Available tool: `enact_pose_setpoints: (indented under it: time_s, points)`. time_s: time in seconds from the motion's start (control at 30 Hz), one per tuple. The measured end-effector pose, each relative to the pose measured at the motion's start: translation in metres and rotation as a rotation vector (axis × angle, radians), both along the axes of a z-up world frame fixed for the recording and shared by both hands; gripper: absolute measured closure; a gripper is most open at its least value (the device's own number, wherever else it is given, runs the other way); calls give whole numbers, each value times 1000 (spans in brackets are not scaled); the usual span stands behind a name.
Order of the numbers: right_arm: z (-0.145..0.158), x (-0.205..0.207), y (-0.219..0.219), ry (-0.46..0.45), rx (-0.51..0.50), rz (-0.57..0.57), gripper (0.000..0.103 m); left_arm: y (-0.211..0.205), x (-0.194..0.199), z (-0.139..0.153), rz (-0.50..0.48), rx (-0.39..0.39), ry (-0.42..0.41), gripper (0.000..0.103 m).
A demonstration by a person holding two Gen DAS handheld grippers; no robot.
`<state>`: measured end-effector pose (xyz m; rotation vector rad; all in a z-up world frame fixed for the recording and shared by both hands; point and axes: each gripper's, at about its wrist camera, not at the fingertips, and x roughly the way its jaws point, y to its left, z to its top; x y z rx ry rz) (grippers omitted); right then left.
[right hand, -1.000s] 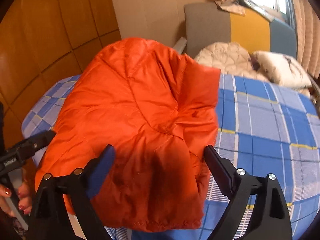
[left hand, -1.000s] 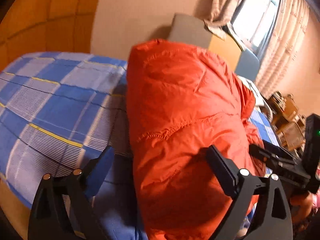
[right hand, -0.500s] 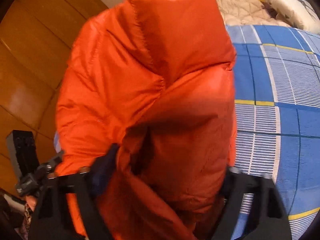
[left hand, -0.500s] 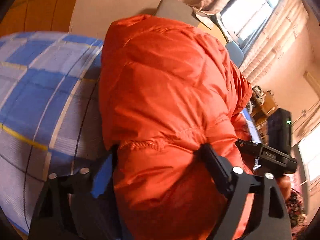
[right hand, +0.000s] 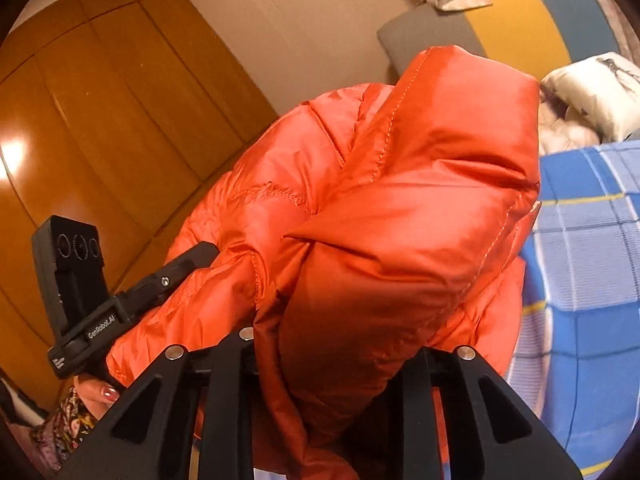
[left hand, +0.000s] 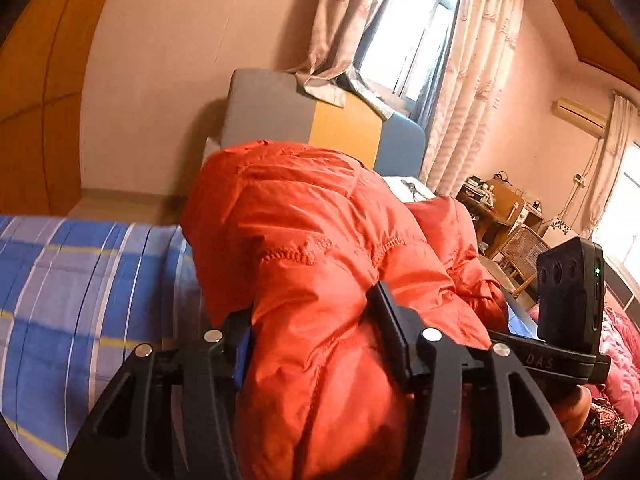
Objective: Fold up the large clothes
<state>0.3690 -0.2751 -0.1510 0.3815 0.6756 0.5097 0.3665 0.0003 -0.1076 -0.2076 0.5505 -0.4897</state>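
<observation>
The bed [left hand: 80, 280] fills the lower left of the left wrist view, covered by a blue checked sheet [right hand: 580, 260] with white and yellow lines; in the right wrist view it fills the right side. A cream quilt [right hand: 560, 128] and a white pillow [right hand: 600, 88] lie at the upper right, near the grey, yellow and blue headboard [left hand: 340, 128].

Blue checked bedsheet with white and yellow lines [left hand: 80, 280]; grey, yellow and blue padded headboard [left hand: 320, 120]. Cream quilted bedding [right hand: 588, 92] near headboard. Pale patterned curtains [left hand: 472, 80]; wooden wardrobe panels [right hand: 100, 128].
</observation>
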Motion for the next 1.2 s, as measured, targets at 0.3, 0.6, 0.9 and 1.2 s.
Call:
enact_pose_setpoints:
  time_s: [0.3, 0.6, 0.9, 1.2]
  points:
    - [-47, 34, 35, 81, 7, -61, 74, 39, 36, -53, 132, 95, 65, 53]
    - [-40, -32, 21, 126, -124, -240, 19, 59, 18, -77, 91, 78, 84, 49]
    - [-71, 31, 12, 348, 35, -94, 27, 55, 22, -81, 78, 107, 129, 48]
    - [-23, 42, 36, 155, -254, -79, 79, 13, 23, -67, 160, 273, 127, 53]
